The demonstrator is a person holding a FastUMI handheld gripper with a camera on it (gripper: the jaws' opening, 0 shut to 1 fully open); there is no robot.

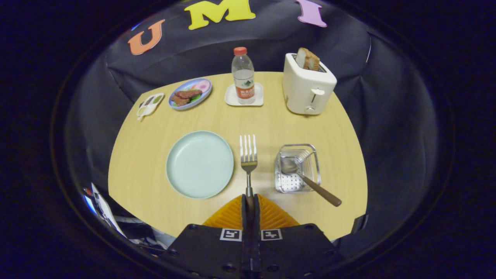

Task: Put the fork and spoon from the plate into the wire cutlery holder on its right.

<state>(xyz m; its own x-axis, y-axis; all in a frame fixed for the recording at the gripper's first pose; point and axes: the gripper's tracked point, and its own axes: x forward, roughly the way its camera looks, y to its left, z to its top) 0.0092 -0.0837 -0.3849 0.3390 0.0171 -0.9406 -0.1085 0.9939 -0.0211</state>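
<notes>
1. Metal fork (pixel 248 155), one of it, sits in my tool (pixel 250 201): both fingers are pressed together on the lower end of its handle, and the tines point away from me, held above the worktop (pixel 155 128) between the plate and the wire holder.
2. One pale green plate (pixel 199 164) lies on the worktop to the left of the fork, with nothing on it.
3. One wire cutlery holder (pixel 297 167) stands to the right of the fork, a square basket with a perforated floor.
4. One spoon (pixel 310 180) is already in that holder: its bowl rests inside, and its brown handle leans out over the near right corner toward me.
5. So I count two pieces of cutlery, one in my tool and one in the holder.
6. Beyond these, along the far side of the worktop, I count four more groups: one small divided dish (pixel 150 104) at the far left, one blue-rimmed plate of food (pixel 190 94) beside it, one clear bottle (pixel 243 75) with a red cap standing upright on one white square coaster (pixel 244 97), and one cream toaster (pixel 307 85).
7. Two slices of toast (pixel 307 59) stand in the toaster's slots.
8. Black cloth hangs behind the worktop.
</notes>
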